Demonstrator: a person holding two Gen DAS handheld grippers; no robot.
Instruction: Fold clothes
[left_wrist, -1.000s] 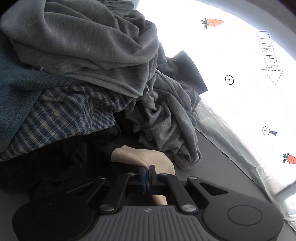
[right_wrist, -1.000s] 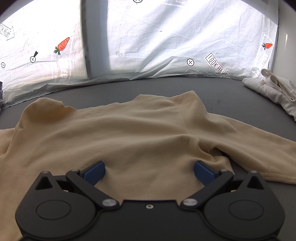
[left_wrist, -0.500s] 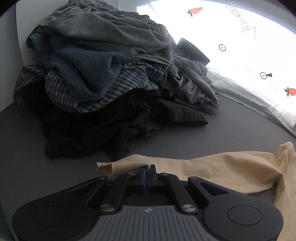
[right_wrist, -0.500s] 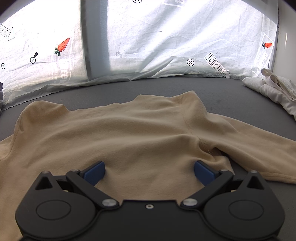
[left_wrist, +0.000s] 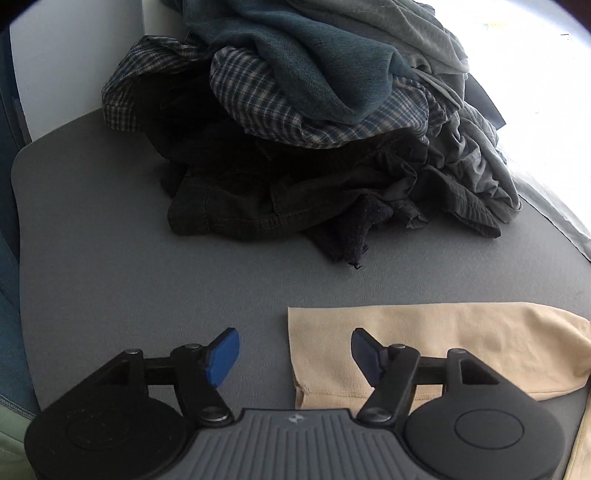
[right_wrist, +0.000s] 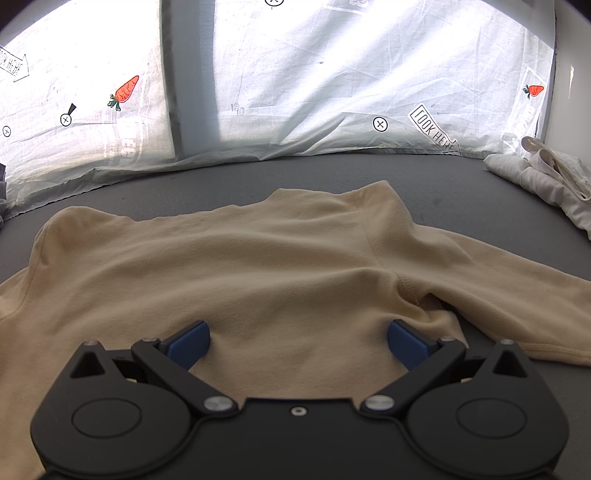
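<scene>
Both grippers spread wide, holding nothing.
Left gripper (left_wrist: 293, 350) hovers level over the sleeve (left_wrist: 436, 343) cuff; right gripper (right_wrist: 297, 341) low above the sweater (right_wrist: 229, 266), pile (left_wrist: 314, 122) at twelve o'clock.

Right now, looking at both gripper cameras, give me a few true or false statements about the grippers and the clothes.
1. The left gripper is clamped on the beige sleeve. False: it is open, the sleeve lying flat.
2. The right gripper is open over the beige long-sleeved top. True.
3. The pile of dark and checked clothes sits on the grey table. True.
4. The white folded garment lies on the beige top. False: it lies apart.
</scene>
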